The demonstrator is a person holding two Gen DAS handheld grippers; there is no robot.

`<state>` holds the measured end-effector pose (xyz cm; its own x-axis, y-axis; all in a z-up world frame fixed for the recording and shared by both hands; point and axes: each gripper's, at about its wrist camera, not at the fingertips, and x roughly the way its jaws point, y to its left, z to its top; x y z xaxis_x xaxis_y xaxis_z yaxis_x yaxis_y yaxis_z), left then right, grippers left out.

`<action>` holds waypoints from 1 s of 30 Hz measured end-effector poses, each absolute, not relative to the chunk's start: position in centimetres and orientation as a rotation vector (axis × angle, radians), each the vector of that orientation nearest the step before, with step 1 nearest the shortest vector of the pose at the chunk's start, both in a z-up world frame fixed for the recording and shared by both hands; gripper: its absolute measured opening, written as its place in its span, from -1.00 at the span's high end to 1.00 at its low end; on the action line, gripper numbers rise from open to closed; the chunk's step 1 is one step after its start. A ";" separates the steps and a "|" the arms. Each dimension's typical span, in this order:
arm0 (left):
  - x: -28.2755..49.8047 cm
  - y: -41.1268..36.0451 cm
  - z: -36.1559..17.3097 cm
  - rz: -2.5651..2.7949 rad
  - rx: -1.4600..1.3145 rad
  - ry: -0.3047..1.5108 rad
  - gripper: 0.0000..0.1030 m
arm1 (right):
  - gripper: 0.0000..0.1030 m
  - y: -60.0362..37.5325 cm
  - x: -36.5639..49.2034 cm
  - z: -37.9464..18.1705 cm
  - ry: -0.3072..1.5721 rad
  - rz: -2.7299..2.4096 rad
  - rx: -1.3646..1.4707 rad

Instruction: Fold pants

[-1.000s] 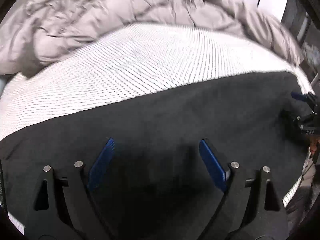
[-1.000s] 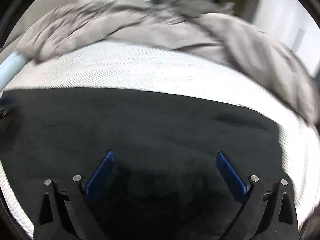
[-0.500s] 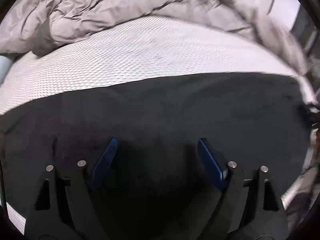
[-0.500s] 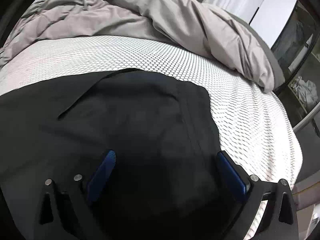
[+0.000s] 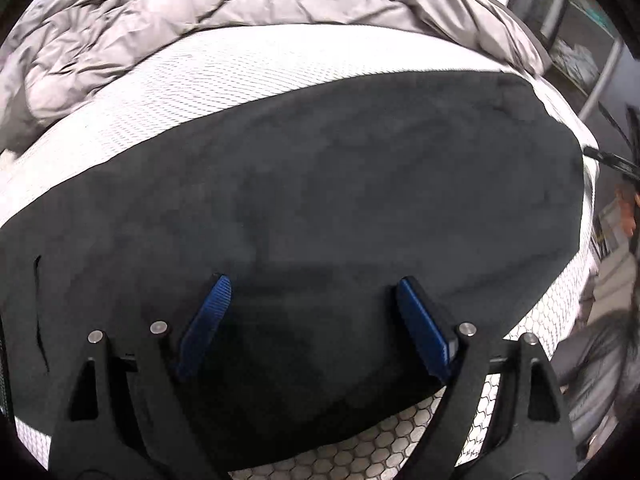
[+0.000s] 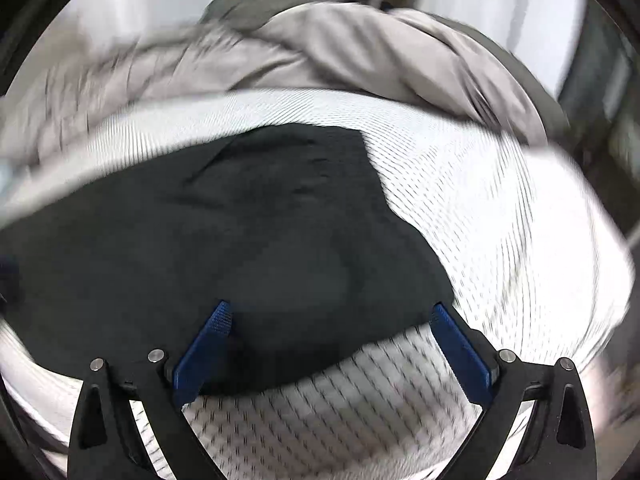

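Black pants (image 5: 340,184) lie flat on a white honeycomb-patterned mattress (image 5: 224,76). My left gripper (image 5: 314,292) is open and empty, its blue pads just above the cloth near the pants' near edge. In the right wrist view the pants (image 6: 240,232) fill the left and middle, with their right end stepping back over the mattress (image 6: 500,220). My right gripper (image 6: 330,310) is open and empty, over the pants' near right corner. The right wrist view is motion-blurred.
A crumpled grey duvet (image 5: 200,12) is heaped along the far side of the bed, and it also shows in the right wrist view (image 6: 320,48). The bed's right edge drops off beside shelving (image 5: 580,52). A person's body (image 5: 600,352) is at the right.
Both grippers have pulled back toward the near edge of the bed, so bare mattress now shows below the pants. The right gripper has swung, blurring its view. Both stay open.
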<state>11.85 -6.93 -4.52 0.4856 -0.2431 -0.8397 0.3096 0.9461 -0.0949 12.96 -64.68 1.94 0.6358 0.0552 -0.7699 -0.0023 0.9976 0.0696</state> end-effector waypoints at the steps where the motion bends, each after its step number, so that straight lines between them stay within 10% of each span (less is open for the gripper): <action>1: 11.7 -6.9 -4.4 -0.330 0.058 1.008 -0.62 | -0.96 -66.2 12.5 1.6 0.898 0.078 0.198; 7: 13.8 -5.3 -4.5 -0.296 -0.037 1.008 -0.62 | -0.63 -67.9 14.3 -2.1 0.918 0.293 0.624; 10: 14.6 -4.6 -4.5 -0.291 -0.064 0.991 -0.62 | 0.31 -67.7 16.4 -3.0 0.853 0.147 0.669; 15: 14.3 -3.6 -4.4 -0.260 -0.085 0.975 -0.62 | 0.63 -64.6 17.1 0.1 0.712 0.074 0.590; 23: 13.7 0.6 -3.5 -0.194 -0.193 0.934 -0.62 | 0.63 -44.0 16.0 7.3 0.636 0.573 0.180; 26: 13.7 2.2 -3.4 -0.150 -0.238 0.920 -0.62 | -0.11 -34.4 15.5 4.1 0.804 0.800 -0.054; 30: 13.8 3.7 -3.6 -0.120 -0.282 0.922 -0.62 | -0.20 -28.9 12.3 -0.2 0.932 0.925 -0.332</action>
